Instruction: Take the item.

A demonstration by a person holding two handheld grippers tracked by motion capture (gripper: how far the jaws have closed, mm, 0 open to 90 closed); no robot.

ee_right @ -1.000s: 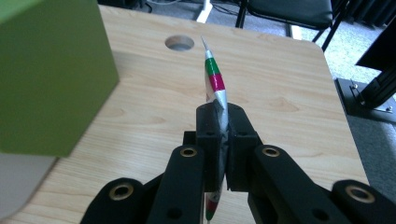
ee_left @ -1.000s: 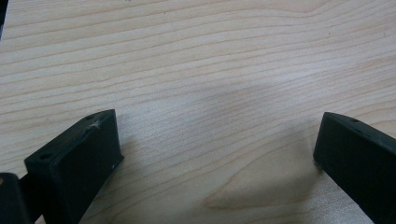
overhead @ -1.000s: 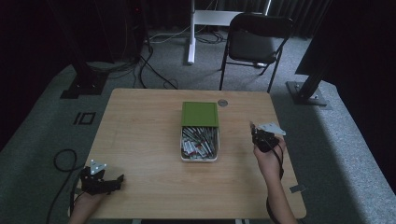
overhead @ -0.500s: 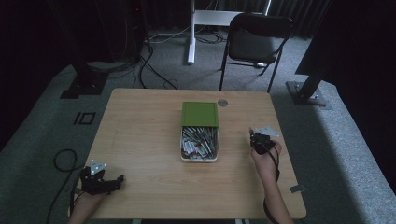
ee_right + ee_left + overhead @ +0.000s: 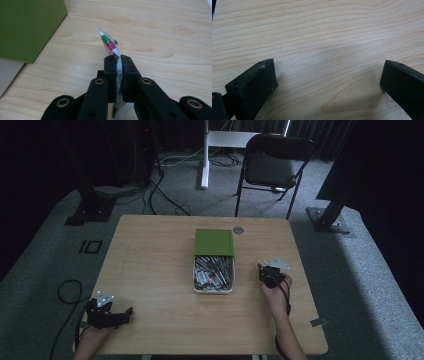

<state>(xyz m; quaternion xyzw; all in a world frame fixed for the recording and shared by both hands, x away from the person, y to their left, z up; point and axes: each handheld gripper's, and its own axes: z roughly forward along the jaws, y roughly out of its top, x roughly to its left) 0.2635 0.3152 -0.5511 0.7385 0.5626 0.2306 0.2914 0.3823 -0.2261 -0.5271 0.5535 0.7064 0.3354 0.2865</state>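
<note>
The right gripper (image 5: 117,62) has its 2 black jaws pressed together on a thin clear plastic sachet with a white, green and red stick inside (image 5: 109,43); the sachet stands up out of the jaw tips and tilts away to the left, and its lower end pokes out below the pads. The log-like reading of the jaws is plain enough from the right gripper view: pads tight on the sachet, light wooden table (image 5: 162,37) beneath. In that view the green lid of the box (image 5: 27,27) sits near, off to the left. From the high view the right gripper (image 5: 270,274) hangs low over the table, just beside the right wall of the white open box of matching sachets (image 5: 213,274), whose far half is covered by the green lid (image 5: 214,242). The left gripper (image 5: 328,82) has its jaws wide apart with bare wood between them; in the high view it rests (image 5: 107,312) at the table's near left corner, well apart from the box
</note>
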